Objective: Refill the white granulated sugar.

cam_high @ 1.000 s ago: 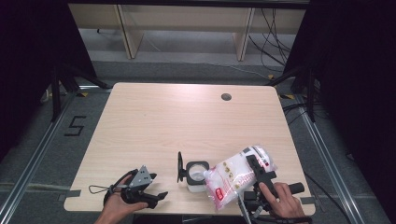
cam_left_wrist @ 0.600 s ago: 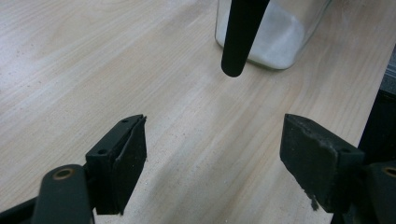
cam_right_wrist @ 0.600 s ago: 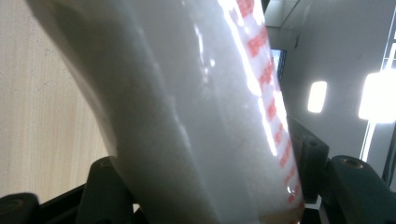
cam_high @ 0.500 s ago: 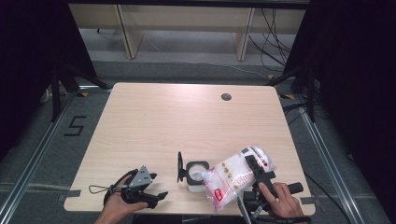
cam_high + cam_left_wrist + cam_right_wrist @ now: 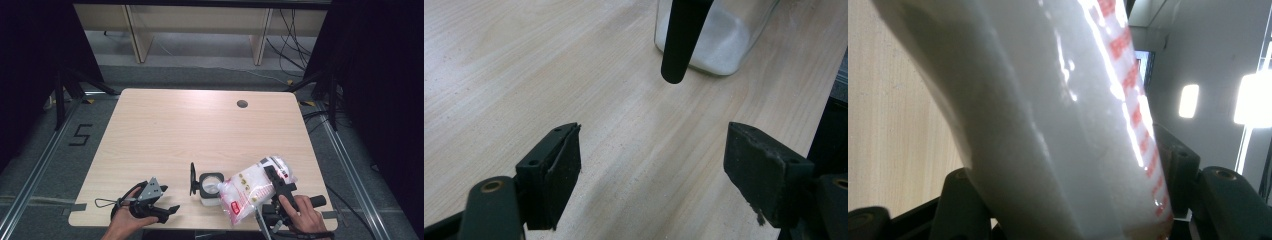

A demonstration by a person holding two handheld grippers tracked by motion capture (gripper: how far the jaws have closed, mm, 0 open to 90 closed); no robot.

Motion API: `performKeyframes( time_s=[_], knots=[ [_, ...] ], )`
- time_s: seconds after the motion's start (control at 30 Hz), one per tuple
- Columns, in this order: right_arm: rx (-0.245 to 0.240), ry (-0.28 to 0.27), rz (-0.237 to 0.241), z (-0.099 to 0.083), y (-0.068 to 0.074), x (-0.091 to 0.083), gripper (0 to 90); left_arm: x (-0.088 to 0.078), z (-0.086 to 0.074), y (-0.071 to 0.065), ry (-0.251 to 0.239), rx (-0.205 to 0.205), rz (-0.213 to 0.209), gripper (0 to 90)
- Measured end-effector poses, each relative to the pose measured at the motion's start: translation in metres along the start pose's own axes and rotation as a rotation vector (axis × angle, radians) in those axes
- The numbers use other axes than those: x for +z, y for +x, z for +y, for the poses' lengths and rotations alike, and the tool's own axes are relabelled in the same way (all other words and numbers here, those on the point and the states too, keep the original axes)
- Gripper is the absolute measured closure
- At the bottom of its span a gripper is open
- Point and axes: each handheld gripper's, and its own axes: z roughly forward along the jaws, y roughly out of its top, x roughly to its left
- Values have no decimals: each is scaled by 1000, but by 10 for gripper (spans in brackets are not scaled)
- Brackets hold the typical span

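At the near left corner of the wooden table, the left gripper lies low over the boards in the person's left hand, with a grey three-cornered plate on top and a thin cable looping out toward the table's left edge. Its jaws stand spread apart with only bare tabletop between them, as the left gripper view shows, so it grasps nothing. Just to the right, near the front edge, stands a small clear jar with white grains lying in its bottom; its black lid is swung up on edge at the jar's left side, and in the left gripper view the lid's dark rim hangs in front of the glass. Further right, a clear plastic bag of white grains with red print is tilted, its lower end touching the jar's mouth and its upper end raised toward the table's right edge. The right gripper, held by the right hand at the front right corner, clamps this bag across its upper part; the right gripper view shows the bag pinched between both jaws.
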Motion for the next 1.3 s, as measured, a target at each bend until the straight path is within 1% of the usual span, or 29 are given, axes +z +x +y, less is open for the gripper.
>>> performKeyframes(
  time_s=[0.03,0.07,0.1,0.2,0.23,0.3,0.37,0.4,0.47,0.53,0.57,0.6,0.67,0.7,0.73,0.77,0.8,0.83,0.87,0.9,0.93,1.0,1.03,1.07,1.1,1.13,1.17,1.23,1.3],
  knots=[
    [21,-5,-7,-1,2,1,419,0,0,0,5,2,2,224],
    [-2,10,3,-2,0,1,420,0,0,1,6,9,2,225],
    [22,-4,-15,-3,2,2,420,0,0,0,-1,1,0,225],
    [20,-5,-16,-4,1,1,420,0,0,0,6,4,4,225],
    [25,4,-7,-3,1,1,420,1,0,-1,-7,-11,-4,225],
    [21,1,-8,-2,1,-1,420,0,0,0,-1,0,2,224],
    [-43,-12,-12,-1,-4,-1,420,-1,0,1,9,9,4,224],
    [35,10,5,-2,1,-1,420,0,0,0,3,0,1,225],
    [1,-31,-25,-1,-1,0,420,0,0,0,-2,3,2,225],
    [10,-10,-7,-1,-2,-1,420,0,0,0,1,1,0,225],
    [78,17,3,-2,3,-2,420,0,0,0,4,1,2,225],
    [27,1,3,-2,-1,0,420,0,0,-1,-9,-13,-5,225],
    [22,1,-1,-3,0,-1,420,0,0,0,-2,0,2,225],
    [-19,-24,-17,-4,-3,1,420,0,0,0,-1,1,0,225],
    [-5,2,-1,-4,-3,0,420,0,0,0,8,1,7,224],
    [-15,6,1,-4,-3,0,420,1,0,-1,-6,-14,-4,225],
    [33,13,4,-4,1,0,420,-1,0,1,8,10,3,225],
    [-6,5,2,-3,-1,-1,420,0,0,0,-3,-1,-2,225],
    [19,-1,-3,-2,1,-1,420,0,0,0,1,1,1,225],
    [13,-24,-17,-2,1,0,420,0,0,0,8,4,7,225],
    [33,1,4,0,1,-1,421,0,0,0,3,-1,1,224],
    [20,-10,-2,1,0,-1,420,-1,0,0,-2,-1,5,225],
    [-17,-11,-1,1,-2,-2,420,-1,0,0,-5,10,-3,225],
    [49,9,9,0,2,-3,420,-1,0,1,0,25,2,225],
    [13,-26,-14,-2,-1,0,421,-1,0,1,2,22,2,225],
    [68,15,3,-2,2,-2,421,-1,0,1,-1,22,2,225],
    [5,-8,-2,-3,-2,0,421,-1,0,1,-3,21,3,225],
    [43,14,1,-4,1,-1,421,-1,1,1,-4,23,2,225],
    [43,6,-4,-5,1,0,421,-1,0,0,3,6,6,225]
  ],
)
